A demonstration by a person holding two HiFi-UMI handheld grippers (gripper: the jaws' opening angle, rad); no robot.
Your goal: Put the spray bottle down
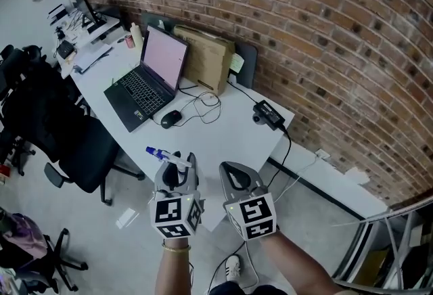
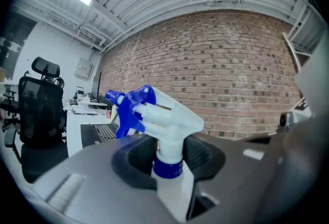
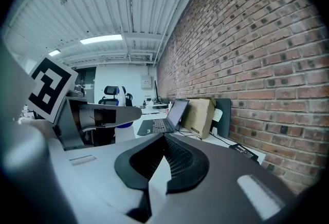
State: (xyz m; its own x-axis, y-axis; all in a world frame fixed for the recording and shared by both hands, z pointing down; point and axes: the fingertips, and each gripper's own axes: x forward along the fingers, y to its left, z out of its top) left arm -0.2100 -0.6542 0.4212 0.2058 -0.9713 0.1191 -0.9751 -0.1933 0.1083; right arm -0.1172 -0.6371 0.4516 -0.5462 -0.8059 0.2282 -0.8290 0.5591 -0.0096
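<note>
The left tool [image 1: 177,168] is pinching the white plastic spray bottle with the blue trigger head [image 1: 167,155] at its neck, pads bearing just under the blue collar. The bottle is upright, off the white desk [image 1: 230,131] and near its near edge, with the nozzle pointing left. The bottle body hangs below the jaws and cannot be inspected. The right tool [image 1: 237,175] sits just right of the left one, jaws pressed together with nothing between them. Hazards, as judged: a neck-only grip lets the body swing, so the base may land tilted and tip. Release before the base bears on the desk would drop it, and a landing at the near edge could send it to the floor. The open black laptop [image 1: 152,80], black mouse [image 1: 171,118] and loose cable lie farther in, so a spill or a knocked trigger there would wet electronics.
</note>
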